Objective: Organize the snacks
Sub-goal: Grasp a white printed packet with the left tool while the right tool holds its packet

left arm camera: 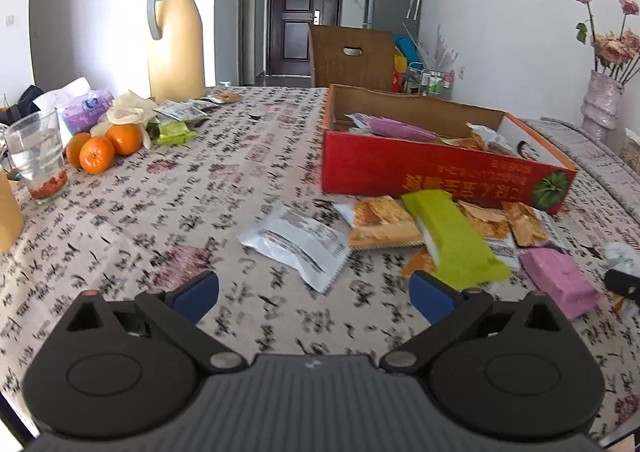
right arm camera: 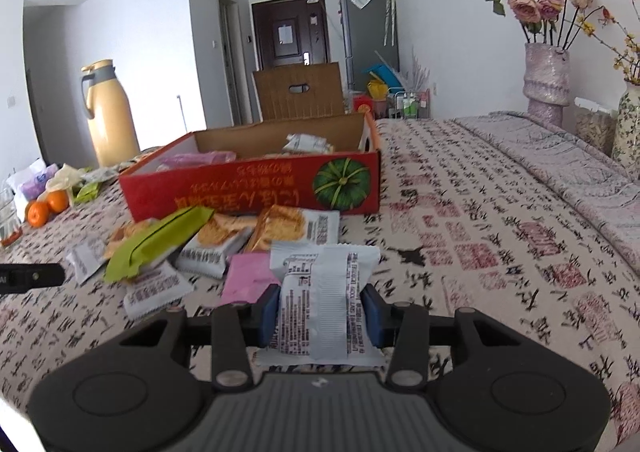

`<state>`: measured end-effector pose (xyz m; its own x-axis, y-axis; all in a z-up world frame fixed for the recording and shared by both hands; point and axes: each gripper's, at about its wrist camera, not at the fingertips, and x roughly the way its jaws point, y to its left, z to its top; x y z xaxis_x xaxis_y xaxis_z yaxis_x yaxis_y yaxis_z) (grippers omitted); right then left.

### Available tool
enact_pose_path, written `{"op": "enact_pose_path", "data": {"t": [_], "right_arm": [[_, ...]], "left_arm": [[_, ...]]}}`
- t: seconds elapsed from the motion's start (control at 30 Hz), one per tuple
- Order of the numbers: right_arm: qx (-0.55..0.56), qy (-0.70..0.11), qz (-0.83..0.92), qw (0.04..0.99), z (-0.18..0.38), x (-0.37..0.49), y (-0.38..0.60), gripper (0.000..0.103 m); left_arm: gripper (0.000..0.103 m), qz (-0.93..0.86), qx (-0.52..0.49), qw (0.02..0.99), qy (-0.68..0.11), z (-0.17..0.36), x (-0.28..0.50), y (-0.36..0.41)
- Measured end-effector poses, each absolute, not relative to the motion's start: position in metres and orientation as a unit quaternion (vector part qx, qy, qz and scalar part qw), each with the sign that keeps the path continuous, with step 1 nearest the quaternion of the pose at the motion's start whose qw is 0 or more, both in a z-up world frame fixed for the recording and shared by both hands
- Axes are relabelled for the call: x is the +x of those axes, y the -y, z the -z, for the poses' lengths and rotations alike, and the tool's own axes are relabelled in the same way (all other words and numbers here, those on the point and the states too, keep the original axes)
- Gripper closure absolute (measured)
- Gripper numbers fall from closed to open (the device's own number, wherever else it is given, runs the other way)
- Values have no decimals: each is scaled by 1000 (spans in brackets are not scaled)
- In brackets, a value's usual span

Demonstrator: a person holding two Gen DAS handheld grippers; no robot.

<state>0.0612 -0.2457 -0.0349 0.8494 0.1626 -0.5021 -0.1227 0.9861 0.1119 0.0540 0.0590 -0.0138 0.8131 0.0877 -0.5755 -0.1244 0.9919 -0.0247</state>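
A tablecloth [right arm camera: 460, 220] printed with black calligraphy and red seals covers the table under me, and the room behind ends in a dark door [right arm camera: 289, 32] beside a grey fridge [right arm camera: 370, 28]. A yellow thermos [left arm camera: 174, 38] stands at eleven o'clock in my left view, oranges [left arm camera: 104, 146] and a glass [left arm camera: 38, 156] at nine, and a vase of dried roses [right arm camera: 546, 76] at two in my right view. My right gripper [right arm camera: 322, 312] pinches a white snack packet [right arm camera: 324, 304], upright between its blue pads (small print facing me). My left gripper [left arm camera: 314, 294] is spread wide, holding nothing, above the cloth. Ahead of it, loose snacks lie in a heap: a silver packet [left arm camera: 296, 242], a green packet [left arm camera: 452, 238], orange cracker packs [left arm camera: 380, 222], a pink packet [left arm camera: 560, 278]. At twelve sits the red cardboard box [right arm camera: 248, 188], holding a purple packet [left arm camera: 400, 129] and a few others.
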Motion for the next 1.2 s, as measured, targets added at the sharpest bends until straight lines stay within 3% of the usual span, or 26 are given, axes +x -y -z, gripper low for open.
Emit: {"op": "enact_pose_path", "data": {"t": [0.57,0.83,1.0,1.2], "right_arm": [[48,-254,-27,966,33,96,262,61],[49,-261,-12,964,37,112,267,61],[48,-264,-9,963,37,120,266,61],[44,-268,-19,962,39,123,261,61]], "left_arm": [[0,-30,55,928,-367,35,136,-76],[1,0,22,920,-392,46,162,-86],[7,17,13,922,-387,45,164,-86],[28,25,18,926,-376,43,161,-84]]}}
